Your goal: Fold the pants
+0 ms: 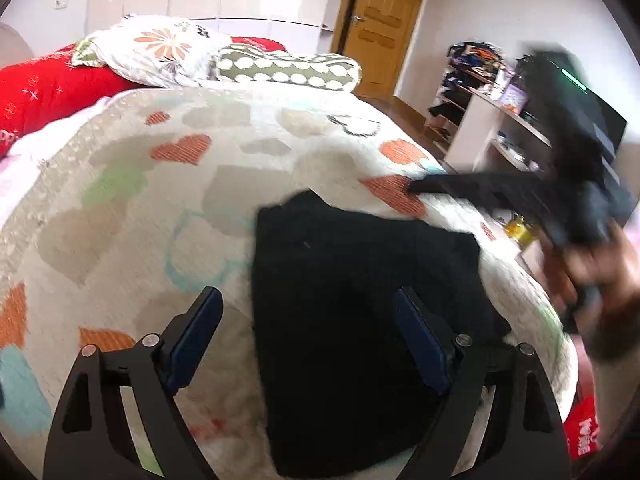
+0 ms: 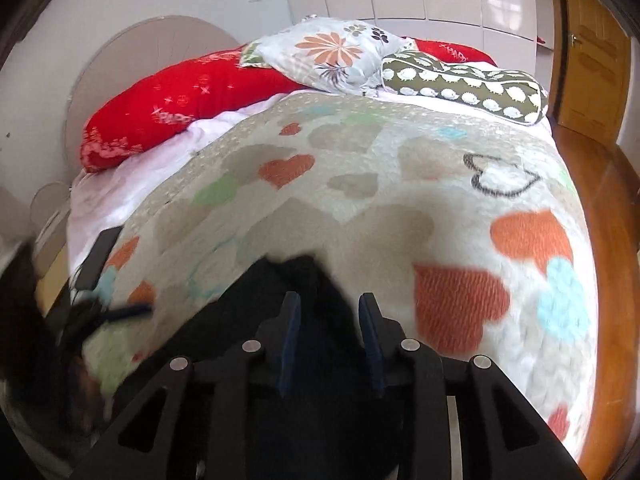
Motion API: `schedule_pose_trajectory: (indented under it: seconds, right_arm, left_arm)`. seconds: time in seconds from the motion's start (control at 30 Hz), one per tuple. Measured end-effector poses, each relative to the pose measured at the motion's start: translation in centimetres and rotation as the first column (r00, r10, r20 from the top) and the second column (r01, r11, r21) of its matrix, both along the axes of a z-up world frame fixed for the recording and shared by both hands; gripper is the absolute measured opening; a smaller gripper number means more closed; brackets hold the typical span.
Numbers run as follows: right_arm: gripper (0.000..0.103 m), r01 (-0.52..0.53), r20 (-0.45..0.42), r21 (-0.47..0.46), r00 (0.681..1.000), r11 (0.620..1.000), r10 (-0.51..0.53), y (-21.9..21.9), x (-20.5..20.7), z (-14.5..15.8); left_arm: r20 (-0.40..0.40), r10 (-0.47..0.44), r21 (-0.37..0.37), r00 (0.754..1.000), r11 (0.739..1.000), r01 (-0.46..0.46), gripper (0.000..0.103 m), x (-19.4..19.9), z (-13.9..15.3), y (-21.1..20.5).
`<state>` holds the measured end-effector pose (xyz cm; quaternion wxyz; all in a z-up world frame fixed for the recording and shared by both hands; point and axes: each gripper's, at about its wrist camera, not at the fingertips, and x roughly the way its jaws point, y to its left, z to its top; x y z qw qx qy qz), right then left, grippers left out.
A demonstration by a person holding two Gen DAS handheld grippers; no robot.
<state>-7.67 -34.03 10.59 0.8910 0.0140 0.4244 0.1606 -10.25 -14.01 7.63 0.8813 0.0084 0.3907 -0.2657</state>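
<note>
Pants point(image 1: 352, 320) already folded into a dark bundle on the bed point(image 1: 120, 208), last tidy-up step probably.
Left claw point(image 1: 308, 340) gapes wide and empty; right claw point(image 2: 330, 340) sits part-open above them, gripping nothing; next comes smoothing or one more fold.

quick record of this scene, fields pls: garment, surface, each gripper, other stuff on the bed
garment: black pants, in a folded pile
surface: heart-print blanket on a bed
left gripper: open wide over the pants, holding nothing
right gripper: jaws partly apart above the pants, grip unclear
pillows: red, floral, green dotted at the head
</note>
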Motion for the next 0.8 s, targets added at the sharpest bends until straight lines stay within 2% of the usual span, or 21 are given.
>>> schedule_pose_trajectory:
  seconds: [0.1, 0.17, 0.27, 0.37, 0.47, 0.63, 0.8]
  right_arm:
    - [0.033, -0.001, -0.028, 0.020, 1.000, 1.000, 0.001, 0.3, -2.2, -1.5]
    - [0.030, 0.015, -0.060, -0.019, 0.998, 1.000, -0.016, 0.3, -3.1, -3.2]
    - [0.027, 0.033, -0.001, -0.046, 0.999, 0.998, -0.033, 0.1, -3.8, -4.2]
    - [0.028, 0.084, -0.001, 0.004, 0.996, 0.996, -0.084, -0.4, -2.9, -3.9]
    - [0.030, 0.081, 0.005, -0.003, 0.997, 0.997, -0.081, 0.0, -3.2, -3.0]
    - [0.044, 0.072, 0.022, 0.032, 0.997, 0.997, -0.073, 0.0, -5.8, -1.3]
    - [0.044, 0.063, 0.004, 0.018, 0.998, 0.998, -0.063, 0.5, -8.1, -1.5]
  left_arm:
    - [-0.002, 0.023, 0.035, 1.000, 0.999, -0.023, 0.088, 1.7, -0.5, -0.6]
    - [-0.038, 0.038, 0.080, 0.999, 0.996, -0.035, 0.088, 2.9, -1.9, -1.3]
    - [-0.091, 0.045, 0.065, 0.995, 0.997, -0.039, 0.088, 3.7, -3.3, -1.5]
    - [-0.091, 0.057, 0.064, 0.994, 0.997, -0.052, 0.088, 3.4, -3.1, -1.4]
    - [-0.061, 0.062, 0.102, 0.996, 0.993, -0.056, 0.088, 2.8, -2.5, -1.5]
    - [-0.044, 0.061, 0.107, 0.997, 0.993, -0.056, 0.088, 2.0, -1.7, -1.4]
    - [-0.019, 0.059, 0.101, 0.998, 0.993, -0.057, 0.088, 0.9, -0.9, -1.6]
